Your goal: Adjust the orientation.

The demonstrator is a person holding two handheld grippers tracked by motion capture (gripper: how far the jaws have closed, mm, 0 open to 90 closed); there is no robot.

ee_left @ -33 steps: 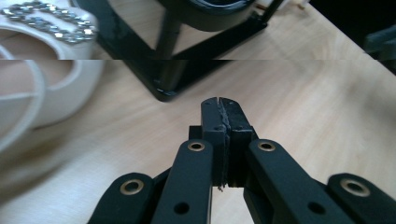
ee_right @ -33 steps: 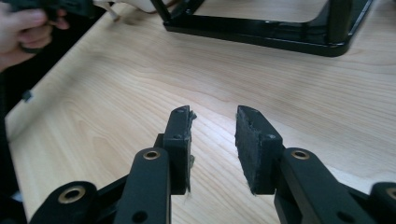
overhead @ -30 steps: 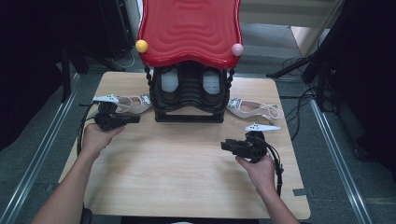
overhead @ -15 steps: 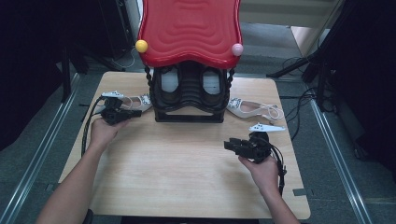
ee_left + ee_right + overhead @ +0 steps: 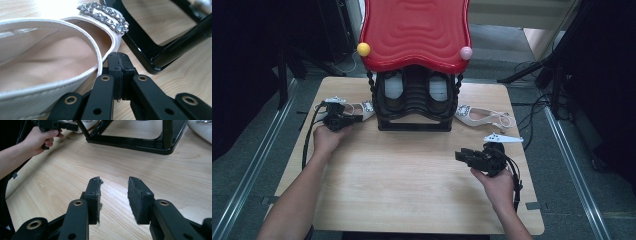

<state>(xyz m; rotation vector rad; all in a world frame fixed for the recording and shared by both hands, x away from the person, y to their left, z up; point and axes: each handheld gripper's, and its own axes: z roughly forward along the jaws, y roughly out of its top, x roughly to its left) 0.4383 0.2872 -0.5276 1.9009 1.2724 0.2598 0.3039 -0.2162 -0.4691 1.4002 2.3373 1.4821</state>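
Nearest the person, the right tool hovers over the bare light wooden tabletop, its 2 black jaws spread with nothing between them. Farther back on the person's left, the left tool has its jaws pressed together (nothing pinched), tip just beside the white satin shoe with a rhinestone buckle. That shoe lies beside the black metal rack under a glossy red wavy lid; a 2nd white shoe lies to its right.

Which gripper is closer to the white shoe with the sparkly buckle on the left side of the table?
Left. The left gripper sits shut right beside that shoe; the right gripper hovers far across the table.
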